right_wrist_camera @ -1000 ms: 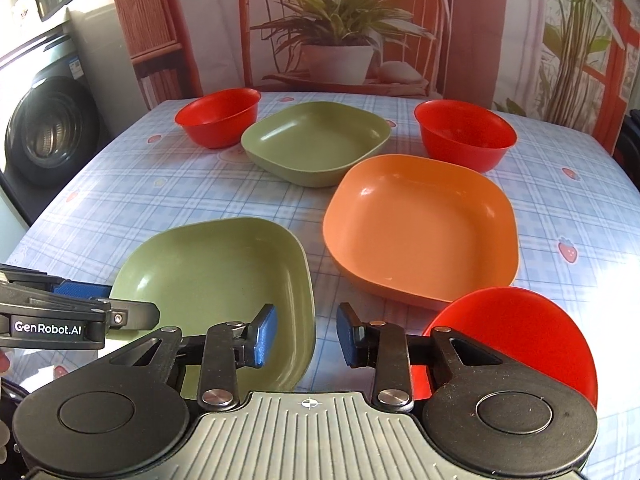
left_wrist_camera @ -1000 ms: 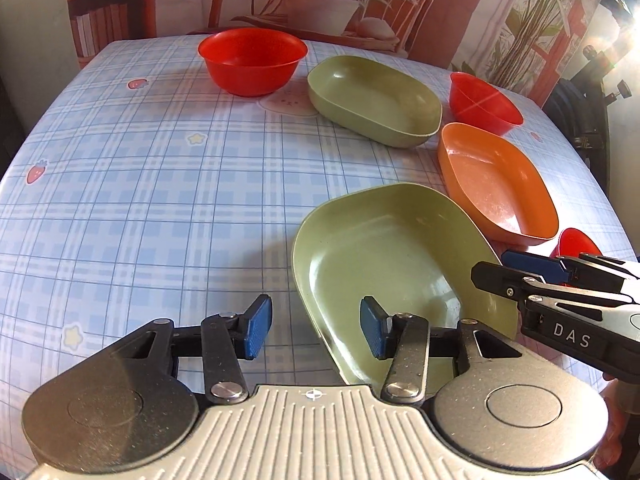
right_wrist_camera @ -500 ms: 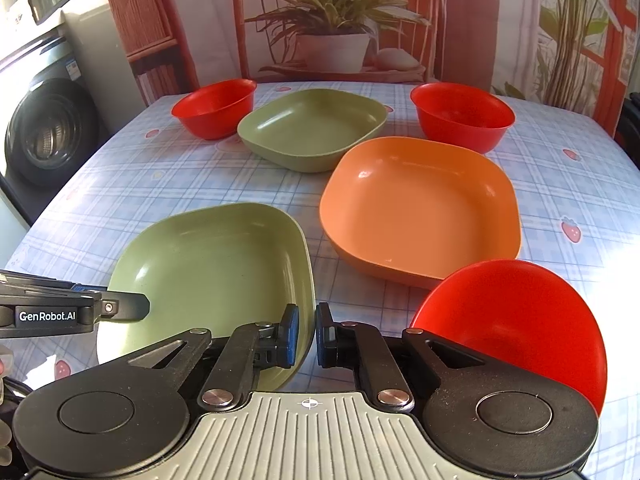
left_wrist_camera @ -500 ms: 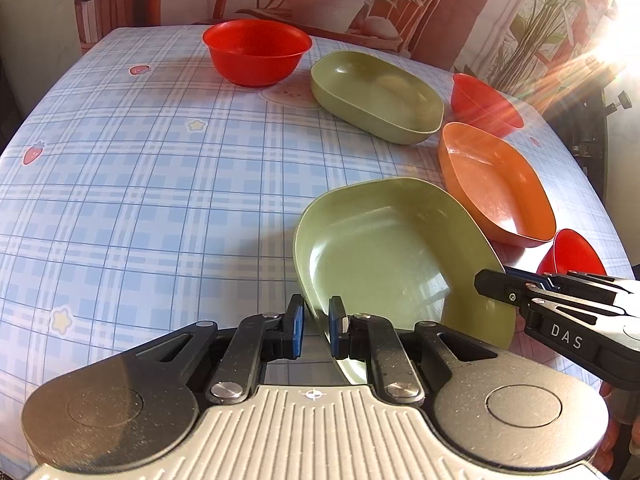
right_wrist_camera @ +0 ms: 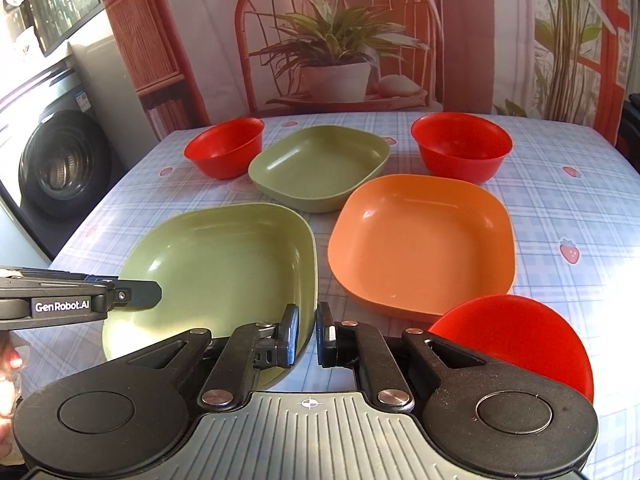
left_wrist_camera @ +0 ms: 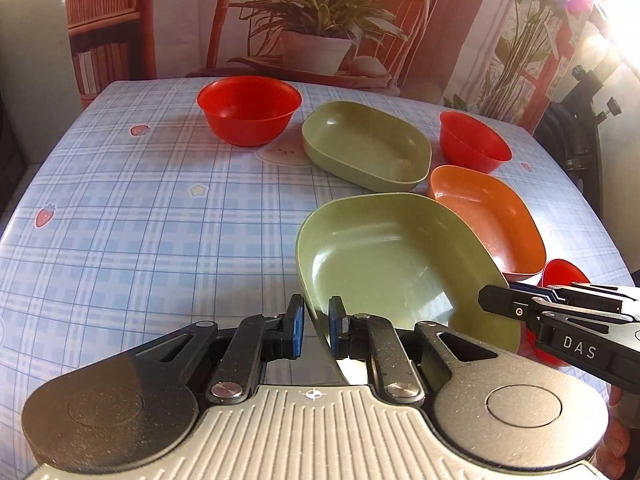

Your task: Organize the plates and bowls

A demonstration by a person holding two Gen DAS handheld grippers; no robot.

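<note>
My left gripper (left_wrist_camera: 316, 326) is shut on the near-left rim of the near green plate (left_wrist_camera: 396, 268). My right gripper (right_wrist_camera: 307, 334) is shut on the near-right rim of the same plate (right_wrist_camera: 224, 264). The plate looks raised at its near edge. A second green plate (right_wrist_camera: 320, 168) lies farther back at centre. An orange plate (right_wrist_camera: 420, 236) lies right of the held one. Red bowls stand at the back left (right_wrist_camera: 224, 148), back right (right_wrist_camera: 462, 146) and near right (right_wrist_camera: 516, 336).
The table has a blue checked cloth (left_wrist_camera: 140, 220) with open room on its left half. A chair and potted plant (right_wrist_camera: 336, 60) stand behind the far edge. A washing machine (right_wrist_camera: 60, 164) is off the left side.
Both grippers went from open to shut on the near green plate's rim. The plate has risen and the views have tilted up.
</note>
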